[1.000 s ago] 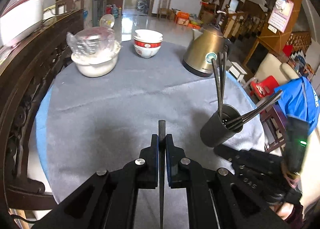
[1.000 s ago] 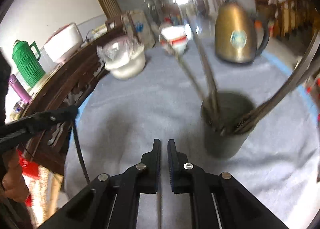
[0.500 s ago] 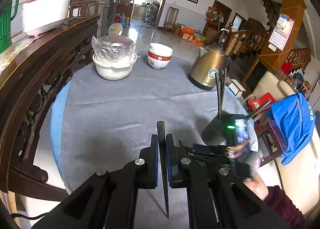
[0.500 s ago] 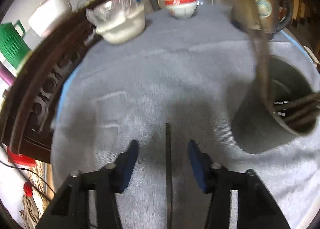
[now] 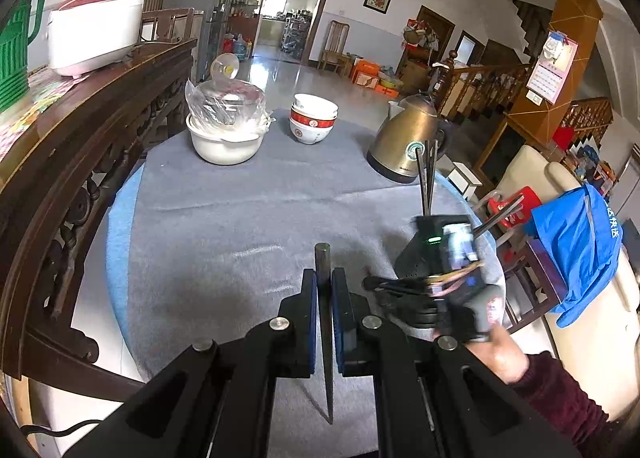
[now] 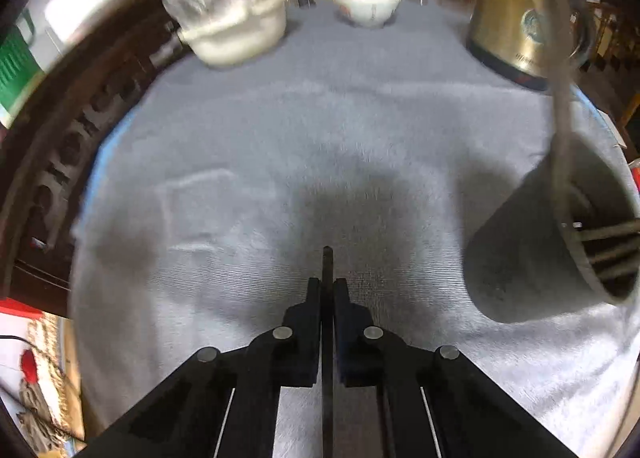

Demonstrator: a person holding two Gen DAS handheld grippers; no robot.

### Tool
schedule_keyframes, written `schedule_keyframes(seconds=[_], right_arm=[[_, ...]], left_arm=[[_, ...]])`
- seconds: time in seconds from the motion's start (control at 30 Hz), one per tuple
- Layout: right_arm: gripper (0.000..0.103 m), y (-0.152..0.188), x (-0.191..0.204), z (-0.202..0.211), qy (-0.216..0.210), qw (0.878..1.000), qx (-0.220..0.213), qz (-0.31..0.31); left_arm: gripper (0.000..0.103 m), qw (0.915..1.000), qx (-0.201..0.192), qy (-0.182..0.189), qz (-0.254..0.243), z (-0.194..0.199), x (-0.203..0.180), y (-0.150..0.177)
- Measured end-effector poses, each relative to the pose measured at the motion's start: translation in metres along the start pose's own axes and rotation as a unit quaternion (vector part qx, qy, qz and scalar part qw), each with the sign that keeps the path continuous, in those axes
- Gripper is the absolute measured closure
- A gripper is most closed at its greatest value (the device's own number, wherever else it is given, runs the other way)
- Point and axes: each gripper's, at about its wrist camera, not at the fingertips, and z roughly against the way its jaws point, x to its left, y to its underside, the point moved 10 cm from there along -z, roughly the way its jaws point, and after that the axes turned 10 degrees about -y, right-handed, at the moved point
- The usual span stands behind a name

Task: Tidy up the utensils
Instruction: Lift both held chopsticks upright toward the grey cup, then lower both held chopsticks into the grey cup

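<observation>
Left gripper (image 5: 324, 290) clamped tight on a dark chopstick (image 5: 325, 338) above the grey cloth (image 5: 240, 217). Right gripper (image 6: 328, 290) likewise pinched shut on another chopstick (image 6: 327, 266). Further right, dark holder cup (image 6: 532, 258), chopsticks inside.

Little can be read. The brass kettle (image 5: 406, 141) carries a round green emblem with a line of small print beneath it, too small to make out. The blue cloth (image 5: 576, 246) draped at the right bears white Chinese characters, only partly legible.
</observation>
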Motion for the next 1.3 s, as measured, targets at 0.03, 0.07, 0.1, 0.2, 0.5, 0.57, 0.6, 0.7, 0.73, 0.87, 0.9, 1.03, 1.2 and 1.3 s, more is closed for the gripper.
schedule_keyframes(seconds=[0.03,0.07,0.1,0.2,0.5,0.57,0.6,0.7,0.73,0.87,0.9,1.03,1.2,1.3], right_arm=[[0.097,-0.003,0.002,0.012,-0.007,1.0,-0.016,0.003],[0.097,-0.006,0.006,0.026,-0.014,0.999,-0.036,0.008],[0.097,-0.008,0.008,0.039,-0.018,0.998,-0.055,0.012],[0.097,-0.011,0.013,0.077,-0.029,0.993,-0.109,0.02],[0.097,-0.024,0.001,0.184,-0.049,0.963,-0.264,-0.012],[0.097,-0.03,-0.005,0.211,-0.055,0.953,-0.296,-0.022],[0.097,-0.033,-0.008,0.228,-0.057,0.947,-0.315,-0.026],[0.097,-0.044,-0.011,0.266,-0.061,0.929,-0.364,-0.035],[0.097,-0.047,-0.013,0.278,-0.061,0.922,-0.38,-0.036],[0.097,-0.056,-0.02,0.312,-0.051,0.902,-0.427,-0.04],[0.097,-0.058,-0.024,0.319,-0.047,0.897,-0.437,-0.043],[0.097,-0.064,-0.038,0.335,-0.027,0.881,-0.469,-0.059],[0.097,-0.063,-0.054,0.345,0.015,0.865,-0.497,-0.067],[0.097,-0.062,-0.064,0.341,0.045,0.859,-0.504,-0.072]], left_arm=[[0.096,1.0,-0.002,-0.001,0.0,0.002,-0.001,-0.001],[0.096,1.0,-0.004,-0.002,0.0,0.003,-0.003,-0.002],[0.096,1.0,-0.007,-0.002,-0.001,0.005,-0.006,-0.003],[0.096,0.9998,-0.017,-0.003,-0.006,0.012,-0.016,-0.007],[0.096,0.9984,-0.041,-0.008,-0.037,0.026,-0.054,-0.027],[0.096,0.9978,-0.049,-0.006,-0.044,0.029,-0.066,-0.034],[0.096,0.9974,-0.055,-0.005,-0.048,0.032,-0.074,-0.04],[0.096,0.9957,-0.074,0.0,-0.055,0.039,-0.093,-0.056],[0.096,0.9953,-0.079,0.001,-0.056,0.041,-0.098,-0.06],[0.096,0.9921,-0.11,0.002,-0.061,0.05,-0.12,-0.085],[0.096,0.991,-0.119,0.003,-0.061,0.052,-0.127,-0.092],[0.096,0.9882,-0.142,0.012,-0.056,0.056,-0.146,-0.113],[0.096,0.9838,-0.172,0.022,-0.046,0.054,-0.174,-0.133],[0.096,0.9822,-0.182,0.023,-0.041,0.046,-0.187,-0.137]])
